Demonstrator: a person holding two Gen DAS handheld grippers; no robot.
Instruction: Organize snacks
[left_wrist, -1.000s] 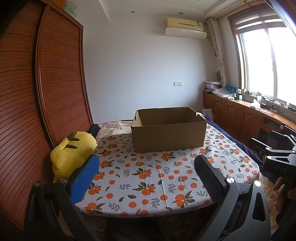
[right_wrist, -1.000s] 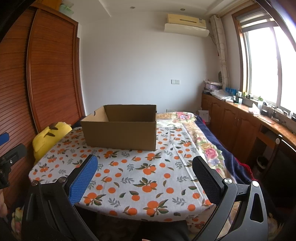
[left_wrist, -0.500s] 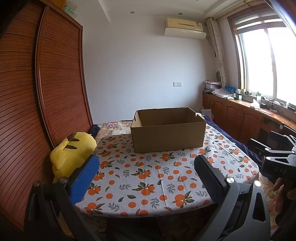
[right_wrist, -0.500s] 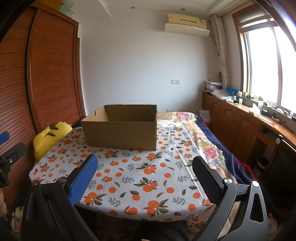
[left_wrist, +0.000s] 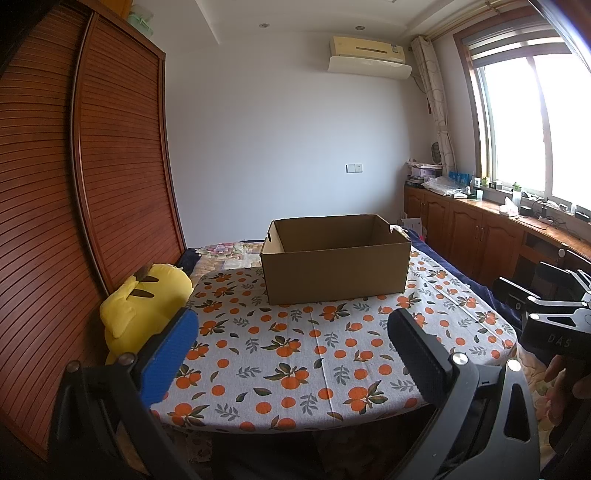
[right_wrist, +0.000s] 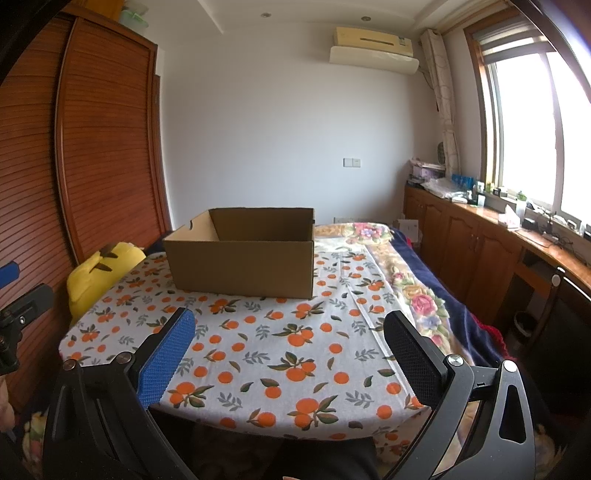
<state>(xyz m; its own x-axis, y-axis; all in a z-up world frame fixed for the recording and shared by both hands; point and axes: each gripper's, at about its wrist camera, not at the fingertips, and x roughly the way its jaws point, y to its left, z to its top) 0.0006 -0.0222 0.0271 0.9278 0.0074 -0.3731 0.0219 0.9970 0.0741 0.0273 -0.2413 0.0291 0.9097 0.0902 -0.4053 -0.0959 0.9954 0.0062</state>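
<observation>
Cardboard box (left_wrist: 334, 271) open upward, long side facing both spread tongs (left_wrist: 293, 352)

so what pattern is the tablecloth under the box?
White tablecloth printed with oranges and green leaves; clearest in the right wrist view.

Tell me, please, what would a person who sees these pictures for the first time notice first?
The open brown cardboard box stands in the middle of the far part of the table, on the white tablecloth printed with oranges; what shows of its inside is bare. A yellow plush toy sits at the table's left edge, against the slatted wooden wardrobe. In front, the left tongs and the right tongs are both open and hold nothing.
</observation>
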